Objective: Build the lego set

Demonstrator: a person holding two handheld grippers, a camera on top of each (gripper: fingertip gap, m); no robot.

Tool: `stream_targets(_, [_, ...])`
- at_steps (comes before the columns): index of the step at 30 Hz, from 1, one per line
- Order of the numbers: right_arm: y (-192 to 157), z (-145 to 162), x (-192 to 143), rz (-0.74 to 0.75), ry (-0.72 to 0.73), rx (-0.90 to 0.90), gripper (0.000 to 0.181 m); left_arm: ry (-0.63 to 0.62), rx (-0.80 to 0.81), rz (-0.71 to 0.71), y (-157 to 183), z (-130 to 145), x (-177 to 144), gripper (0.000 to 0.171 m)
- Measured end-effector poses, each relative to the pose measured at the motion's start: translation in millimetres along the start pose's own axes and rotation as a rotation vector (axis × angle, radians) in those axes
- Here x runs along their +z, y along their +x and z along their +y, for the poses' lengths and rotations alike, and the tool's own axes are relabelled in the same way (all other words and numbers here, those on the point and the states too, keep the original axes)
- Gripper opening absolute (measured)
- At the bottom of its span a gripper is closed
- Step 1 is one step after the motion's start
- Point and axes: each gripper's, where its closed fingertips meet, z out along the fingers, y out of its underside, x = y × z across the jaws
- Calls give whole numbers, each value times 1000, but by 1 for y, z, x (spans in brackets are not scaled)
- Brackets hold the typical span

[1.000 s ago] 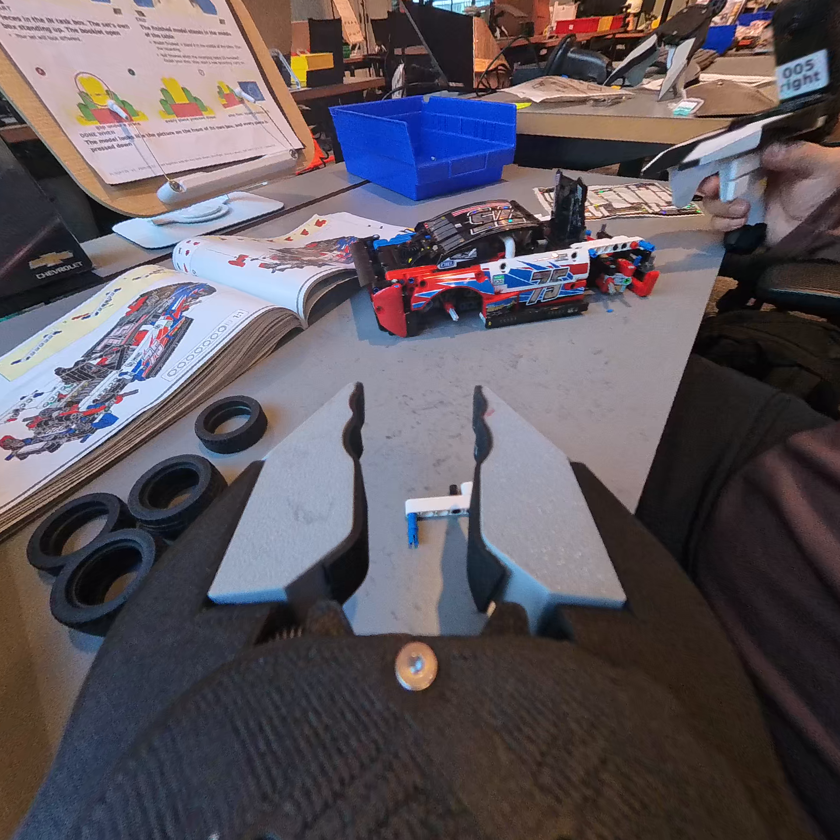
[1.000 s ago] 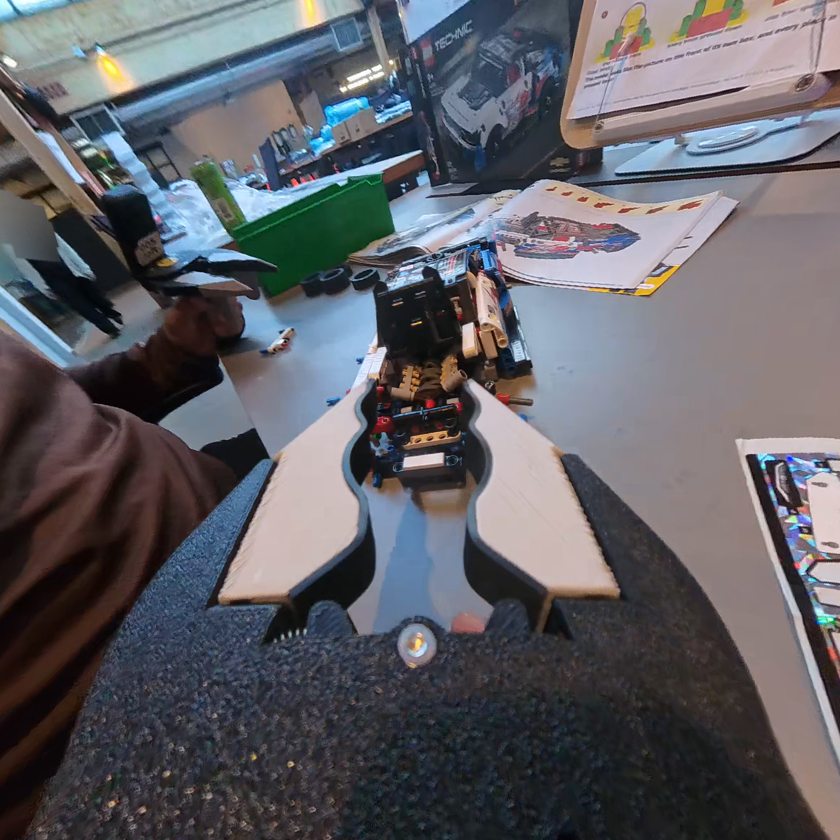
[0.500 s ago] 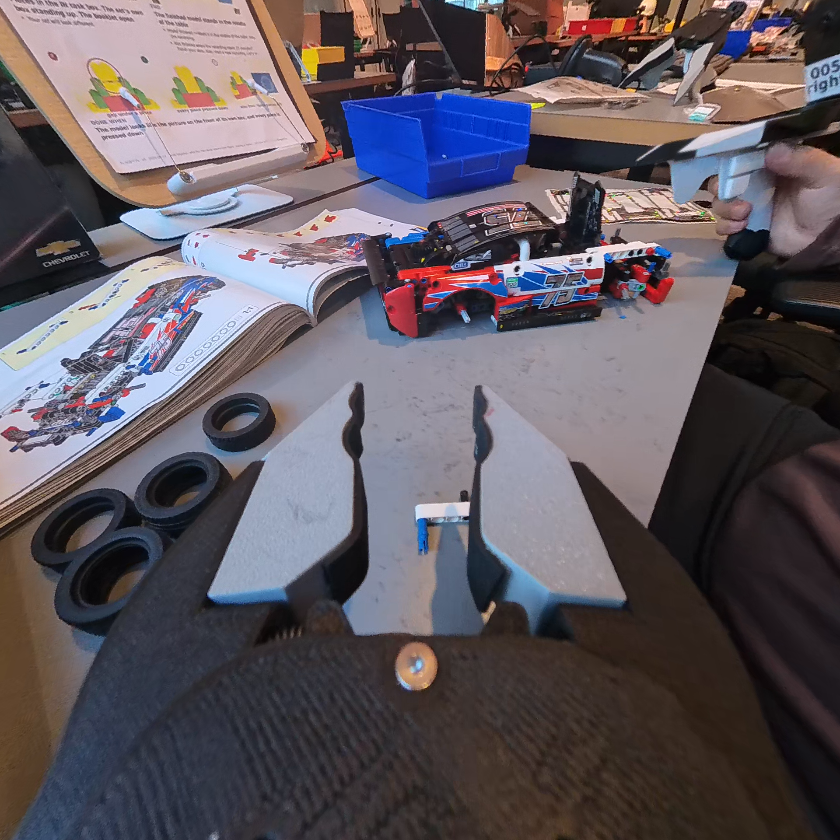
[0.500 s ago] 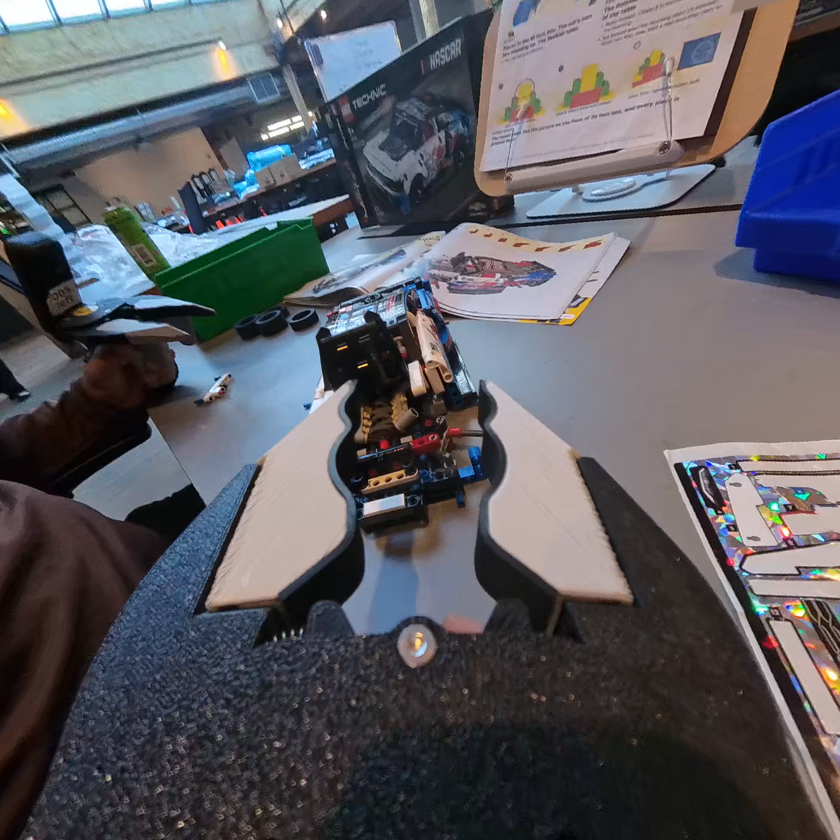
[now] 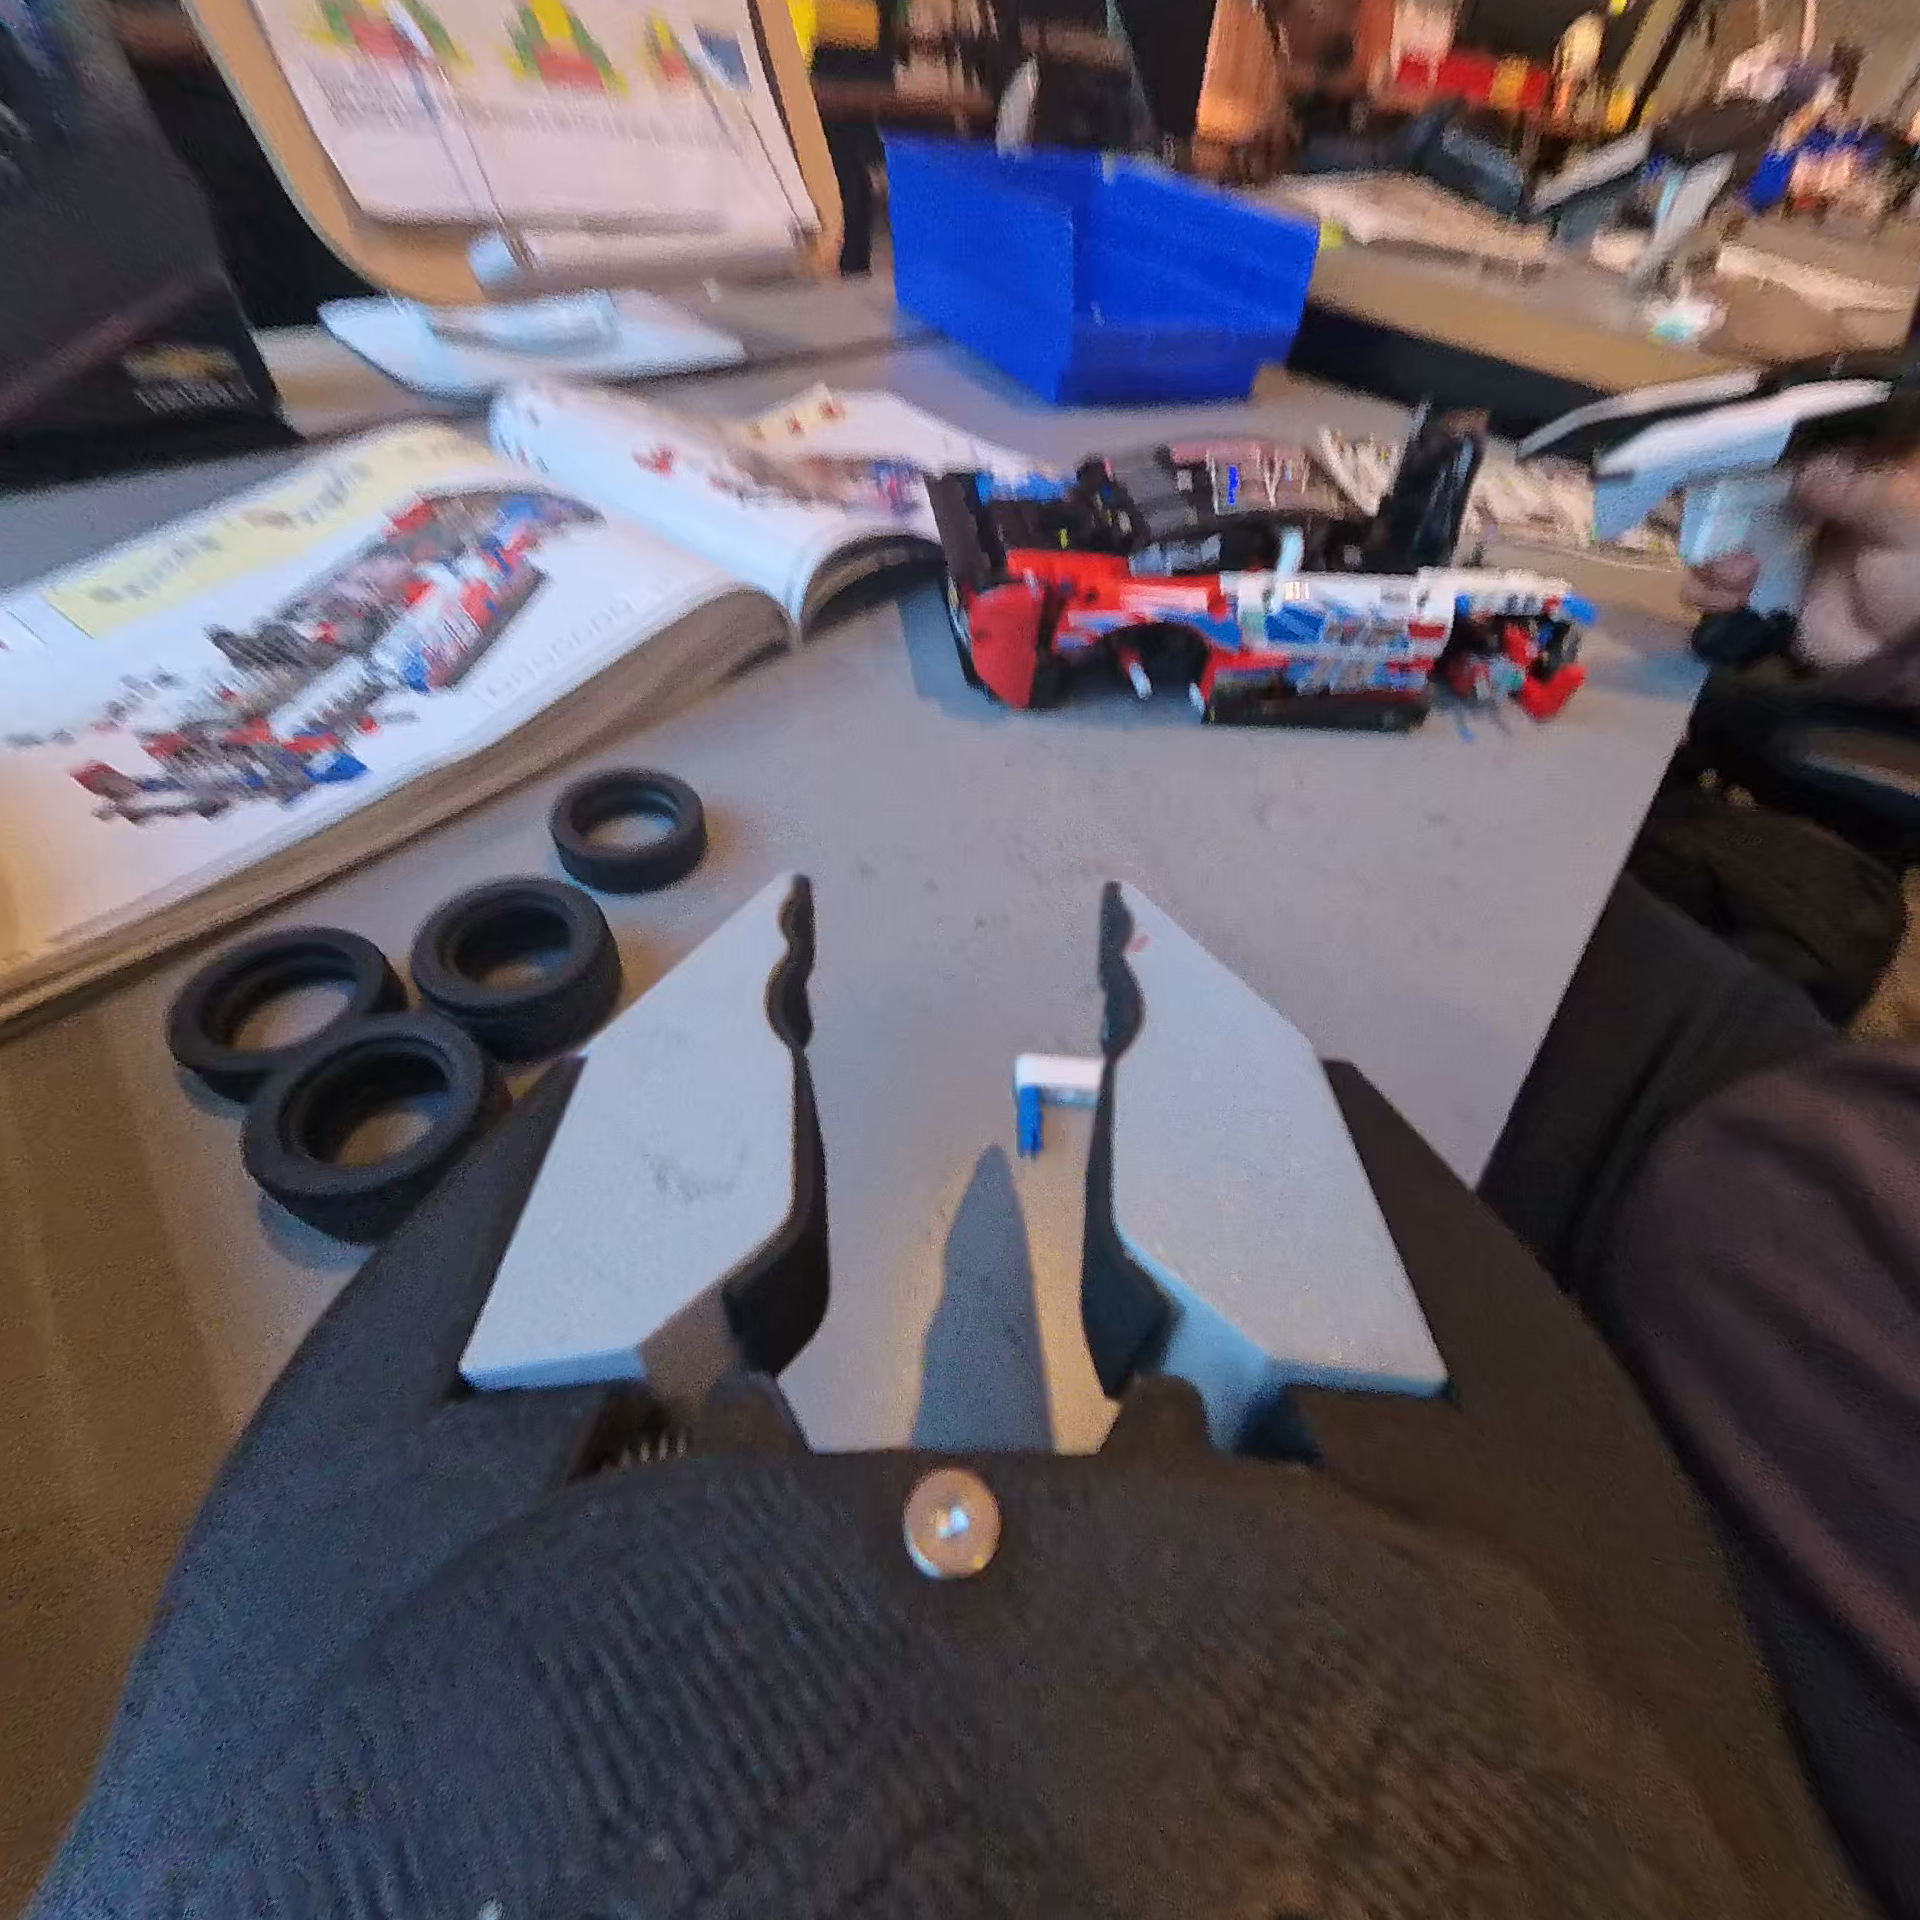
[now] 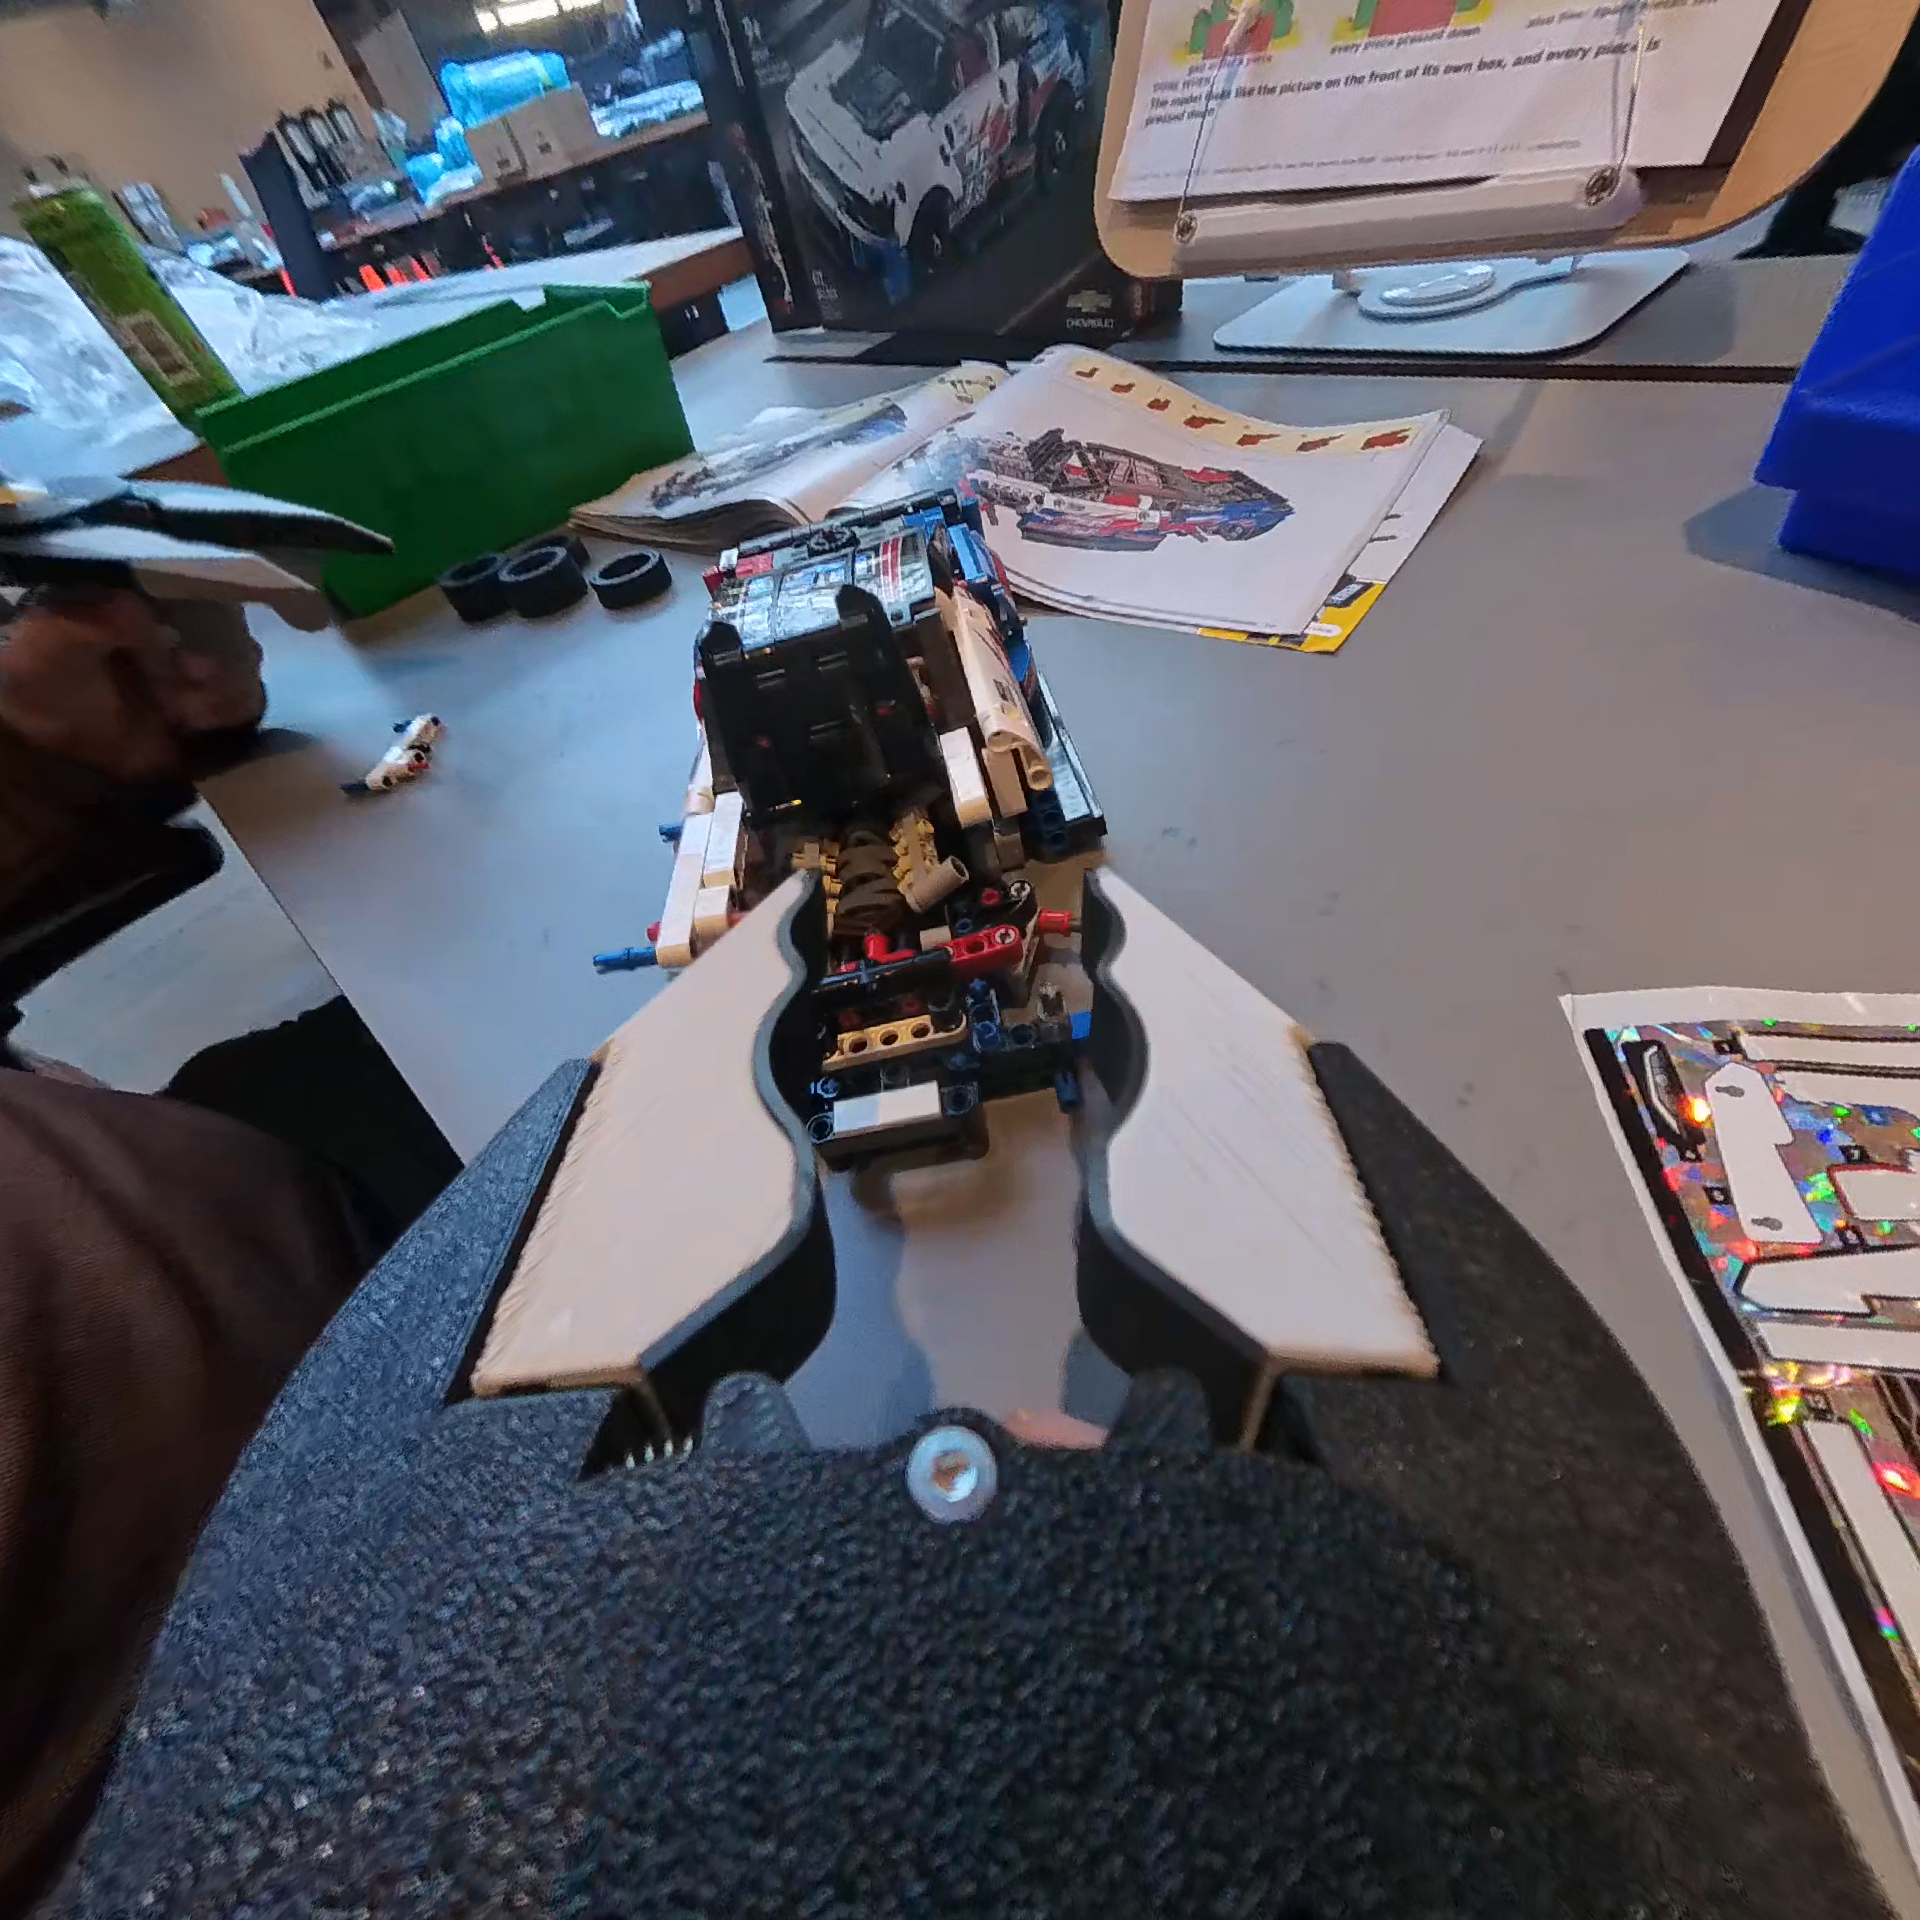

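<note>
The partly built lego race car (image 5: 1257, 603), red, white, blue and black, stands on the grey table (image 5: 1143, 831); it also shows end-on in the right wrist view (image 6: 883, 790). My left gripper (image 5: 951, 904) is open and empty above the table, over a small white and blue lego piece (image 5: 1049, 1086) that lies near its right finger. The same piece shows far left in the right wrist view (image 6: 400, 753). My right gripper (image 6: 945, 899) is open, its fingers on either side of the car's near end; I cannot tell if they touch it.
Several black tyres (image 5: 416, 1008) lie left of my left gripper. An open instruction booklet (image 5: 364, 603), a blue bin (image 5: 1091, 270), a green bin (image 6: 447, 436), the set's box (image 6: 914, 156), a paper stand (image 6: 1455, 135) and a shiny sticker sheet (image 6: 1787, 1195) surround the car. About 40 cm separates my left fingertips from my right. Between my right fingertips and the partly built lego race car (image 5: 1257, 603) there is roughly 15 cm.
My left gripper has moved forward and left, so the small piece now sits nearer its right finger. My right gripper has closed in on the car's near end. Both stayed open.
</note>
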Motion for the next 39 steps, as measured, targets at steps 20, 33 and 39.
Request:
stream_targets(20, [-19, 47, 9, -118, -219, 63, 54, -459, 196, 71, 14, 70, 11, 2])
stream_targets(33, [-64, 61, 13, -250, -278, -140, 52, -457, 237, 101, 22, 66, 28, 2])
stream_targets(39, [-99, 66, 23, -360, -311, -189, 48, -459, 281, 181, 42, 64, 43, 2])
